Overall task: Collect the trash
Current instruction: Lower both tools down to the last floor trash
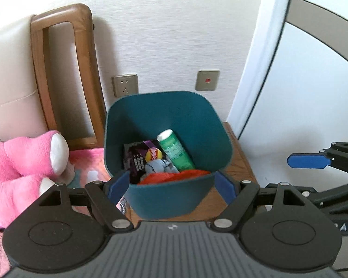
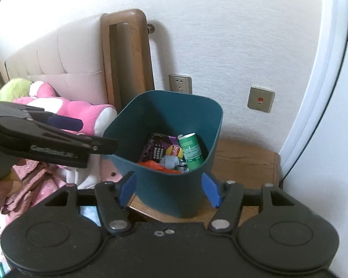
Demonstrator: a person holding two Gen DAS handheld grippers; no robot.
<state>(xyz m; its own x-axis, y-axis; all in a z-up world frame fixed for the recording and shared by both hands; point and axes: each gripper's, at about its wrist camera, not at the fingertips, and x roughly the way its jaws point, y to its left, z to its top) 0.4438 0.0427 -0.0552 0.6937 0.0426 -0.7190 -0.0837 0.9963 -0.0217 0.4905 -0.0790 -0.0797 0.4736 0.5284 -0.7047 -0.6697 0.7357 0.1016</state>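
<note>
Holding the collected trash, a teal bin [image 1: 169, 120] stands upright on a wooden bedside surface [image 1: 237, 162], set against the wall and just beside the bed, a spot that seems chosen so both hands can reach its open mouth from the front. Inside lie a green canister [image 1: 176, 149] leaning on the right wall, a purple snack wrapper [image 1: 139, 153], a small yellow packet [image 1: 153, 154], a grey crumpled scrap [image 1: 160, 165] and something orange [image 1: 171, 176] at the near wall. The left hand-held gripper [image 1: 172, 184] hovers in front of the bin with its blue pads spread wide to either side of the near rim and nothing gripped between them; the right hand-held gripper [image 2: 169, 188] hangs likewise, its jaws parted and empty, so both look released, as after a drop. Each gripper also shows at the edge of the other's view. A pink plush toy [image 1: 23, 159] rests on the bed beside a wooden headboard post [image 1: 62, 69], and a wall socket [image 1: 125, 85] and a small plate with a red button [image 1: 207, 80] sit above the bin. The orange item is half hidden by the bin's near wall and cannot be identified; the wrapper's print is too blurred to read, the bin's floor is covered, and its base is cut off by the gripper bodies.
</note>
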